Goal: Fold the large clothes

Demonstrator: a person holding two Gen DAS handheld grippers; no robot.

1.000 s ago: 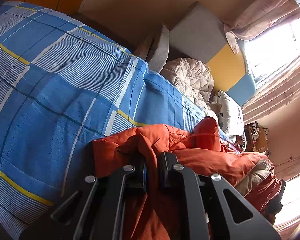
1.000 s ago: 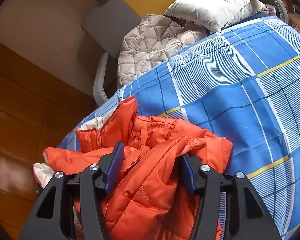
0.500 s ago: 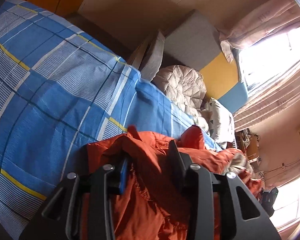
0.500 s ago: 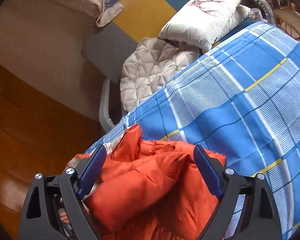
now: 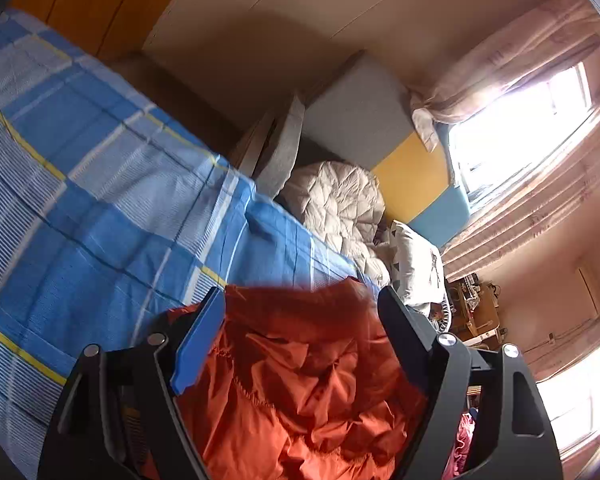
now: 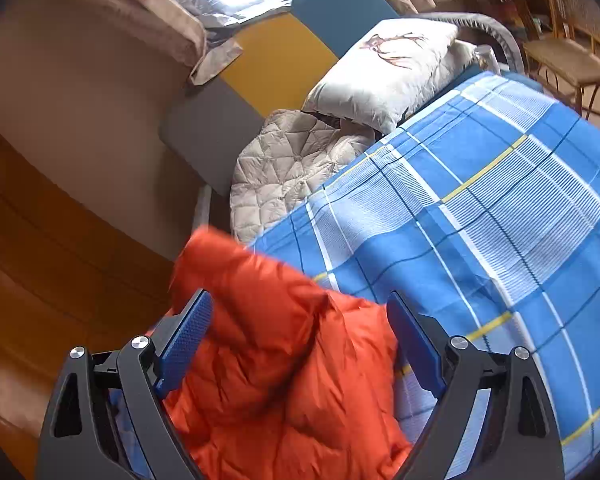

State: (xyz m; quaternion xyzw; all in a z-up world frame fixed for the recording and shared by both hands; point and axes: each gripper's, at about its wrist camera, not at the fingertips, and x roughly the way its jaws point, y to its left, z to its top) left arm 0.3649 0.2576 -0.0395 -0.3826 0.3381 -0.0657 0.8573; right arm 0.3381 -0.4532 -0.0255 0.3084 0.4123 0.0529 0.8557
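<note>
An orange puffer jacket [image 5: 300, 380] lies bunched on the blue plaid bedsheet [image 5: 100, 200]. My left gripper [image 5: 300, 304] is open, its jaws spread wide on either side of the jacket's top edge, not pinching it. In the right wrist view the same jacket [image 6: 280, 360] lies between the wide-open fingers of my right gripper [image 6: 296, 308], over the bedsheet [image 6: 480, 220]. Whether the pads touch the fabric is hard to tell.
A beige quilted blanket [image 6: 292, 160] and a white pillow [image 6: 388, 68] lie at the bed's head against a grey, yellow and blue headboard [image 6: 276, 60]. Curtains and a bright window [image 5: 512, 132] are beyond. A wicker chair [image 6: 568, 60] stands at the right.
Both grippers have opened: the left was shut on the jacket a second ago and has let go. Both have lifted and tilted up, and the jacket has dropped lower between the jaws.
</note>
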